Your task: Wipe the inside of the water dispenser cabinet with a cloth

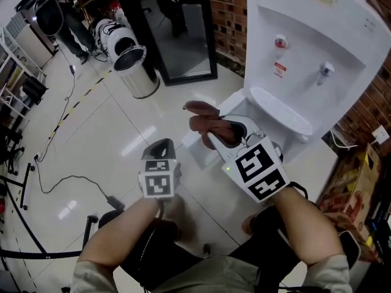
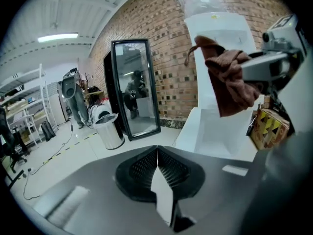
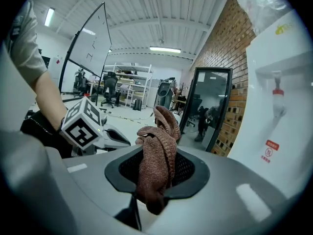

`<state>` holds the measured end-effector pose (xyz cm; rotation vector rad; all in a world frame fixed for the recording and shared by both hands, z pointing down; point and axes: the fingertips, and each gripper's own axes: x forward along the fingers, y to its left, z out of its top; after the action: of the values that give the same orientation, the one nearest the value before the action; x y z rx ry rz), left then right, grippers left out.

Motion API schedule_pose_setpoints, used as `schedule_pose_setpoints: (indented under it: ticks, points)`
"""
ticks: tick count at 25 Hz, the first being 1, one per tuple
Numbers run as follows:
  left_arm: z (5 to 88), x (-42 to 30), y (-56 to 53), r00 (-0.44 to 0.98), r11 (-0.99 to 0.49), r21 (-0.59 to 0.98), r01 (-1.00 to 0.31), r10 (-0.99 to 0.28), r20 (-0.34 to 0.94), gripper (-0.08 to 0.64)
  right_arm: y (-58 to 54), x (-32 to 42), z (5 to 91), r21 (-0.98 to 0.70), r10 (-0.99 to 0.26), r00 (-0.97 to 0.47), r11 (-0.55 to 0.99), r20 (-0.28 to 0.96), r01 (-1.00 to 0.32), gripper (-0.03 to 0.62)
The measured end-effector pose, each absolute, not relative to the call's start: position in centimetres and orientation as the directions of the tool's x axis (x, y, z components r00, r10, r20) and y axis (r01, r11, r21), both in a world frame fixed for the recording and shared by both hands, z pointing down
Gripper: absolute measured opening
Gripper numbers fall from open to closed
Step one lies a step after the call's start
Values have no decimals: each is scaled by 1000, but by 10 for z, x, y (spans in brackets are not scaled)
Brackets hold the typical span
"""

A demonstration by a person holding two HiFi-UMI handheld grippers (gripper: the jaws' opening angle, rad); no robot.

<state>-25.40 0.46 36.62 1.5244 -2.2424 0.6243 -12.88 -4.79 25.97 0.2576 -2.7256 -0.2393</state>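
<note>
down before the water dispenser (image 1: pixel 305 60), my right tool (image 1: pixel 231 136) is clamped on the brown cloth (image 1: pixel 208 124), which bunches between its jaws and hangs in the air just short of the low cabinet; my left tool (image 1: pixel 160 150) has its jaws pressed together on nothing and hovers beside the right one, apart from the cloth; by my reckoning the wiping is not yet begun; the cloth is in hand and near, but touches no inner wall; a white panel (image 2: pixel 188 131) angled out low down looks to me like the cabinet door standing open; what's left is to reach in and rub the inside; counted: one cloth, one dispenser, one red tap (image 1: pixel 280 41), one grey tap (image 1: pixel 325 71), two tools, one mirror (image 1: pixel 183 29), one bin (image 1: pixel 139 72)
</note>
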Motion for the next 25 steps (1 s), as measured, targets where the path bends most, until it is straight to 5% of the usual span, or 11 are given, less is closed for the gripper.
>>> schedule_pose_setpoints:
  ticks: [10,25]
  points:
    - [381,-220,3,-168,200,14,-980,-856,489,143,-56,-153,286,135,-174,-893,982,414,-128,121]
    - [396,-208,-15,-121,136,-12,-991,-840,529,144,-38,-189,334,130,-84,-848,991,524,-18,121]
